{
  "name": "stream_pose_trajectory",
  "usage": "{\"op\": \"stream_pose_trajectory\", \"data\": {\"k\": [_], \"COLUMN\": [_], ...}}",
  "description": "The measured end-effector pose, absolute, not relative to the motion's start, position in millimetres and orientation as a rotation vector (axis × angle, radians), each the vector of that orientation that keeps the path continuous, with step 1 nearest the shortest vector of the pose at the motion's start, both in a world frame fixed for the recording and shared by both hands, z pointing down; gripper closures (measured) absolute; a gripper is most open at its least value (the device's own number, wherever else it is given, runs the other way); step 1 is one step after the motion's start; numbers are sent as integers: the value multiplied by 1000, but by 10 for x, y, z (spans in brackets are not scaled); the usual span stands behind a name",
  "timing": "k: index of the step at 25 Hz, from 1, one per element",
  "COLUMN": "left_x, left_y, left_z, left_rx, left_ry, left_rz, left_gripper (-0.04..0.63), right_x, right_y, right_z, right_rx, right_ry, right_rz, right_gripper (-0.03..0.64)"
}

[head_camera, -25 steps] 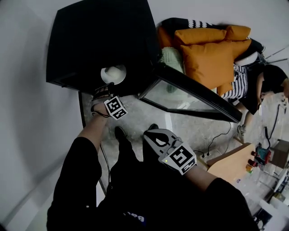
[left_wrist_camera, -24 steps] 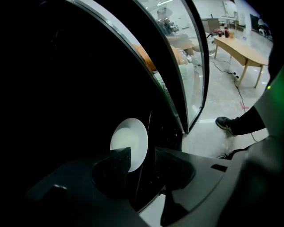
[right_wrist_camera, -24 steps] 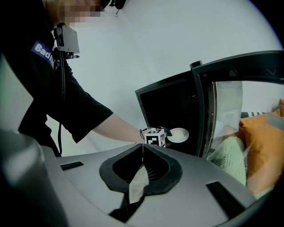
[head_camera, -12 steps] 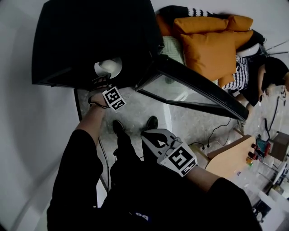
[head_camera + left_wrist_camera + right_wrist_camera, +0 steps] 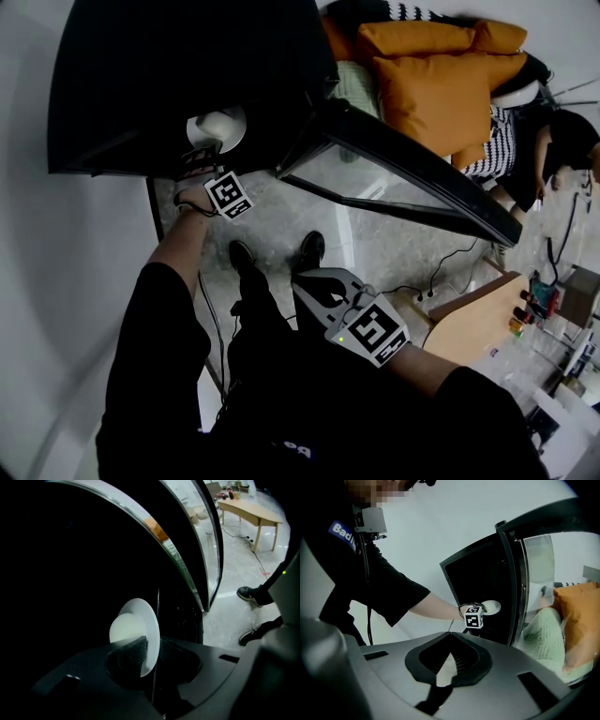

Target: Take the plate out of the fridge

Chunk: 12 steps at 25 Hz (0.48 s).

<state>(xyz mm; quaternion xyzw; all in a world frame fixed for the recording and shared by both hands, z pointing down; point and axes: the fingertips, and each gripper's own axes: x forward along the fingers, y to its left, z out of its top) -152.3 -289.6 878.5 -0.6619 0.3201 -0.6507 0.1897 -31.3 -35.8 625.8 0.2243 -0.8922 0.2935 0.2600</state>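
Only its own view shows left gripper (image 5: 149, 645) closing on plate (image 5: 131, 623).

The plate (image 5: 217, 127) is white, round and shallow. It sits in the dark inside of the black fridge (image 5: 169, 66), at the upper left of the head view. In the left gripper view it shows low at centre, nearly edge-on. Its near rim is pinched between the jaws of the left tool (image 5: 151, 645), which have just been closing. The fridge's glass door (image 5: 394, 178) stands open to the right.
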Motion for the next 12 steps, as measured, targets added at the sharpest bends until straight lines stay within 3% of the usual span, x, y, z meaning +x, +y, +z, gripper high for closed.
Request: {"op": "stream_pose_trajectory", "data": {"k": [12], "left_x": [-1481], "left_y": [-2760], "left_z": [8756], "left_rx": [-1835], "left_ry": [832], "left_rz": [-1810], "left_gripper": [522], "right_x": [-306], "right_y": [-346], "right_z": [6266], "right_rx": [603], "right_ry": [-2392], "right_rz": [798], "right_gripper": [607]}}
